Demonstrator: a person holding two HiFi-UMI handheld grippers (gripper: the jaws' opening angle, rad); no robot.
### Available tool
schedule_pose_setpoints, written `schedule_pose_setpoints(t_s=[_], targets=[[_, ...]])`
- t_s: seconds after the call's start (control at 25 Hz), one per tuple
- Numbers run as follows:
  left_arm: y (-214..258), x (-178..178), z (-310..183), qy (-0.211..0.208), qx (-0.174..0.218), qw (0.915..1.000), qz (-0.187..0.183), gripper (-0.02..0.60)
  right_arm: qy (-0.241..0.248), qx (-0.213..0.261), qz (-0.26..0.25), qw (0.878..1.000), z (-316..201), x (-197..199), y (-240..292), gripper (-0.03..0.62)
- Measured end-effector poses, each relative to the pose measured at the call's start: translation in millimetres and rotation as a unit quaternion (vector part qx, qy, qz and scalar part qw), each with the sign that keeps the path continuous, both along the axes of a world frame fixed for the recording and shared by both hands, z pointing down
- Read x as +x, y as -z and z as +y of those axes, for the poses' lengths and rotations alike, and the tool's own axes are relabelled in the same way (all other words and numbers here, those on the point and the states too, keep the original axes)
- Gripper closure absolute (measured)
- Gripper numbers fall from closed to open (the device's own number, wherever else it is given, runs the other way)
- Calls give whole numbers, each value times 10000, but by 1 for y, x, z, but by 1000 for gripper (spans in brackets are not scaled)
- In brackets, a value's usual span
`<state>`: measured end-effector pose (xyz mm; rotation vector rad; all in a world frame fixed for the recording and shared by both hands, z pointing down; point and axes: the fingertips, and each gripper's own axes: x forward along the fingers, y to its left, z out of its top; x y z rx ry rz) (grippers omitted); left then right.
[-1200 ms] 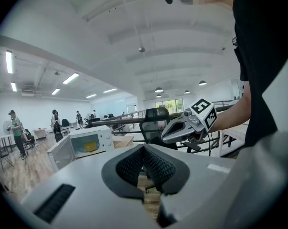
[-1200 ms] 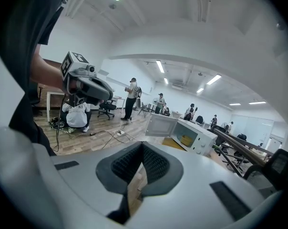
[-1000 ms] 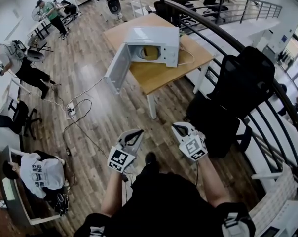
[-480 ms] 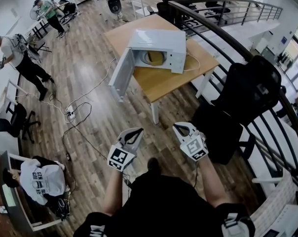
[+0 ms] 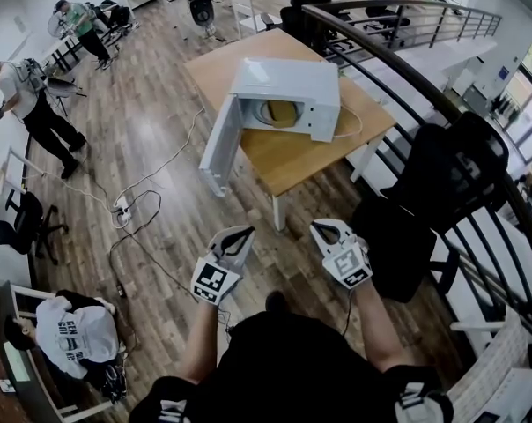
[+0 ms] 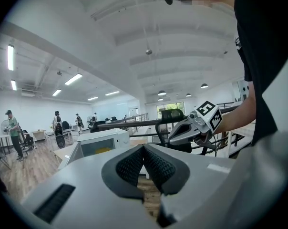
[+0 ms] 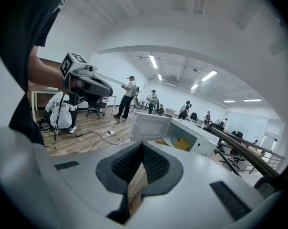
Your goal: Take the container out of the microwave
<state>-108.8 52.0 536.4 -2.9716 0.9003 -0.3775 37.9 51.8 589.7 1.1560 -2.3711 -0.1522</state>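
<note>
A white microwave stands on a wooden table ahead of me, its door swung open to the left. Inside it sits a yellow container. Both grippers are held low, well short of the table and apart from everything. My left gripper and right gripper are shut with nothing between the pads. The left gripper view shows the microwave, the container and the shut left gripper. The right gripper view shows the right gripper, the open door and the container.
Black office chairs stand right of the table beside a curved dark railing. Cables and a power strip lie on the wooden floor at left. A person sits low left; others stand far left.
The microwave and table have shifted lower and right in the head view as I come closer. Both grippers keep the same pose, still shut.
</note>
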Motion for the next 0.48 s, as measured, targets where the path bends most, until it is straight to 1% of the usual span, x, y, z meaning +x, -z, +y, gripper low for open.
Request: schedule_pose_setpoints(t_s=[0.12,0.32,0.48], targets=[[2,-6,-17,-33,37,10000,-12,580,-97,-65,-41,9999,-15,-4,-7,595],[-3,-22,-39,-80,6,10000,-31,580,-83,-99,22,9999,-35,-21,-10,595],[-6,-29,-54,-184,150,9997,-14,580,-125,-104,56,9999,-49,-31,-17,595]])
